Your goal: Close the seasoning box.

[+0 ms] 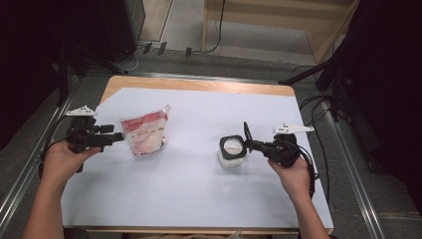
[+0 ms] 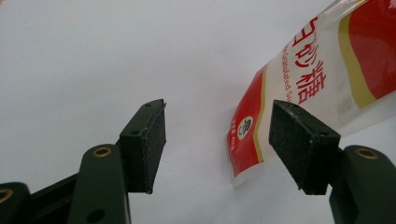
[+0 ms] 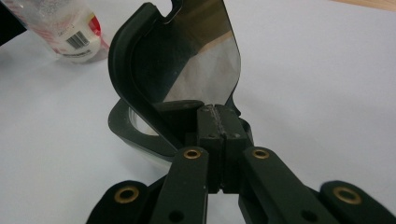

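left gripper (image 1: 118, 136): jaws apart, just beside the red-and-white plastic sugar pouch (image 1: 145, 132), its edge between the pads, not pinched.
pouch: standing left of centre on the white table cover (image 1: 189, 184).
jar: clear square container (image 1: 232, 152) with black rim, right of centre.
right gripper (image 3: 217, 114): jaws together, clamped on the raised hinged black lid (image 3: 187, 56).
step: likely lid held up, pouch pickup next; needs a firm pinch.

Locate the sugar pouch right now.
High view: the sugar pouch stands left of centre on the white sheet, just beyond the left tool and well left of the open-lidded jar.
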Demonstrator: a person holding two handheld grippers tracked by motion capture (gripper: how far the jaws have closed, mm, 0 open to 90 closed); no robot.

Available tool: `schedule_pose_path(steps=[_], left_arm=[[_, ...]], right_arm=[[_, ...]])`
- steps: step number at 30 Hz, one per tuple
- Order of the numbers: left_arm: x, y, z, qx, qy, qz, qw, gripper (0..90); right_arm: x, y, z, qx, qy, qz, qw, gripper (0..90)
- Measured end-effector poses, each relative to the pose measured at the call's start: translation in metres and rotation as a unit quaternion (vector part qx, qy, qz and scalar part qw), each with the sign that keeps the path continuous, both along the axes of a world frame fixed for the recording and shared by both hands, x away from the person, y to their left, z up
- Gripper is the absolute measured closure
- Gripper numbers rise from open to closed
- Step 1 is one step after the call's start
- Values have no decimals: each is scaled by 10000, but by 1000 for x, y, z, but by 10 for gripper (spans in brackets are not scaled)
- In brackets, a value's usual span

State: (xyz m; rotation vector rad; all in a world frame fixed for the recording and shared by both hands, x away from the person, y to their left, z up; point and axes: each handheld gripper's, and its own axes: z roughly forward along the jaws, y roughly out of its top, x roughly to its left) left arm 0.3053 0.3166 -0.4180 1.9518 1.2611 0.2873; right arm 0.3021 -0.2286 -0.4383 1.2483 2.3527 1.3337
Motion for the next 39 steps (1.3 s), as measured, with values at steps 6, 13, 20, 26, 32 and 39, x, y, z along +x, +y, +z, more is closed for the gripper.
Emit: schedule_pose_path(steps=[6,13,20,26,32,39], left_arm=[[0,1,1,-29,10,10,10000,374],[3,-1,-1,-58,49,-25,10000,371],[3,-2,-2,-50,66,-32,10000,371],[3,-1,-2,-52,81,-30,9999,371],[3,-1,-2,-34,88,-53,9999,371],[3,-1,-3,-31,97,-56,9999,370]], right_arm=[[-1,2,2,77,-55,3,10000,900],[-3,3,3,185,-110,46,9998,899],[-4,8,3,173,-77,107,9998,897],[-4,12,0,140,-21,197,9997,889],[-5,20,-3,47,6,345,9994,879],[-8,25,-1,55,-25,419,9991,800]])
